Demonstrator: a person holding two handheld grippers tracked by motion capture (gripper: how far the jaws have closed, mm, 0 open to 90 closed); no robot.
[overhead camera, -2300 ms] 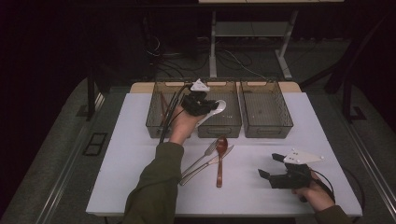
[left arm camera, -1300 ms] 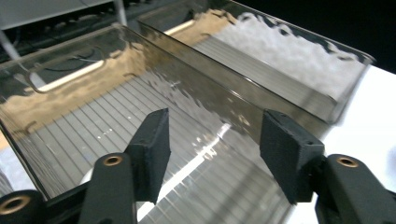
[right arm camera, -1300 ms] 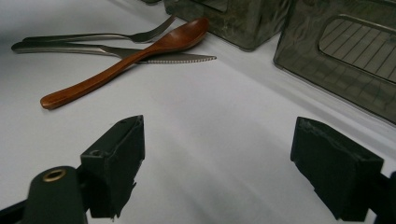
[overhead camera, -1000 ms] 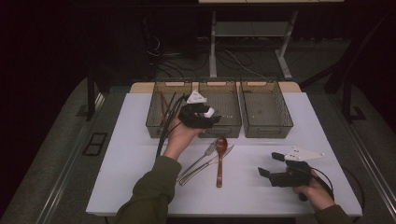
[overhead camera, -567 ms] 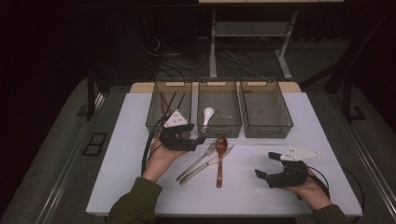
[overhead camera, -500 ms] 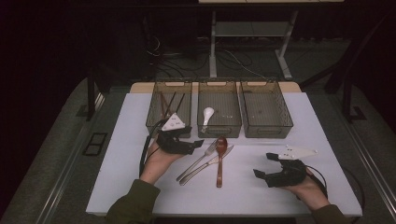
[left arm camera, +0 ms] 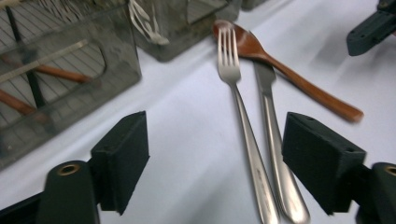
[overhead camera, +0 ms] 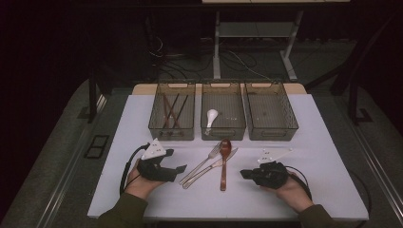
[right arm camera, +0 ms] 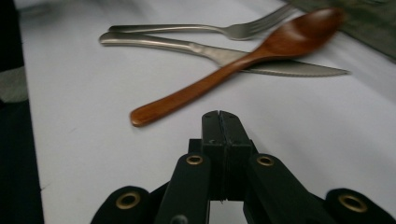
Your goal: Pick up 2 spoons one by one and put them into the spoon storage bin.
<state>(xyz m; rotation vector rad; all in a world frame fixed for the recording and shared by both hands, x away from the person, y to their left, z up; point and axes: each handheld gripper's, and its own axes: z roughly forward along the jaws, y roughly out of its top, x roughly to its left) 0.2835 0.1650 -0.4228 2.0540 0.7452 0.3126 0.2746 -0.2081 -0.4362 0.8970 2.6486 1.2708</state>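
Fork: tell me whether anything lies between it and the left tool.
Nothing visible does. The left tool stands open with bare table ahead, and the fork lies just before it, beside the knife.

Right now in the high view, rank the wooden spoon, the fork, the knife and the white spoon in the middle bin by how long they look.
1. wooden spoon, longest.
2. fork and knife: they lie side by side and look alike, so no ranking between them.
3. white spoon, clearly shortest, though it lies farther from the camera.
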